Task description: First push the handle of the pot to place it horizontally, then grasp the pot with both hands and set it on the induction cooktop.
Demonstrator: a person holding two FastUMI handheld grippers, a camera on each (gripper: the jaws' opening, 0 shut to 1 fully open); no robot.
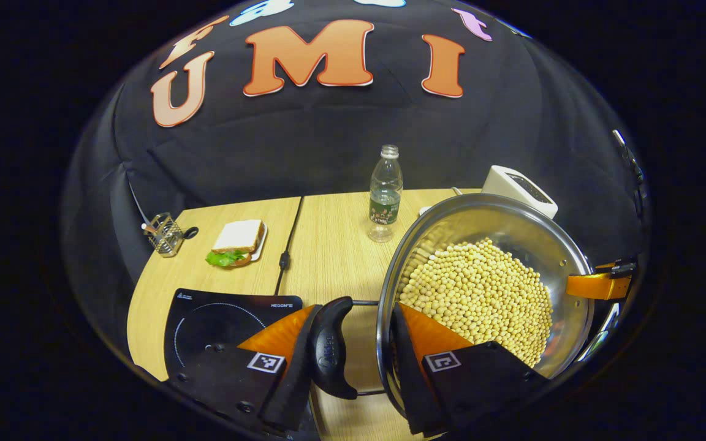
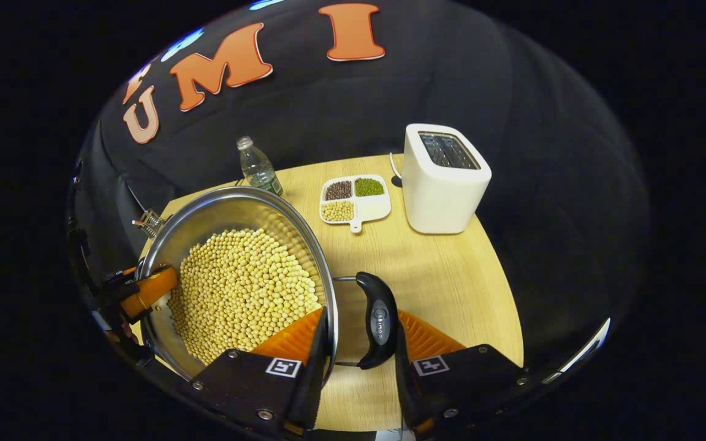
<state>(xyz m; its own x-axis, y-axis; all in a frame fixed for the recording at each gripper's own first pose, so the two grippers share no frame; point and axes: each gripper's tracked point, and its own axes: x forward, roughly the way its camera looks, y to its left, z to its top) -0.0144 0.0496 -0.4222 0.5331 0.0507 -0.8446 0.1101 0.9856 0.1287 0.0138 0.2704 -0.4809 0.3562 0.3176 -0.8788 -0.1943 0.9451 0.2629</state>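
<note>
Here, two grippers, left [image 1: 353, 343] and right [image 2: 359, 343], each clamp one of the pot's [image 2: 206, 214] two handles, one pot of soybeans [image 2: 242, 288].

Right gripper [image 2: 358, 358] fingers clasp the pot [image 2: 206, 214] handle [image 2: 378, 320].

pot [image 1: 494, 245] 1 | cooktop [image 1: 218, 324] 1 | bottle [image 1: 385, 193] 1 | toaster [image 2: 445, 180] 1 | sandwich [image 1: 238, 242] 1 | divided tray [image 2: 356, 199] 1
</note>
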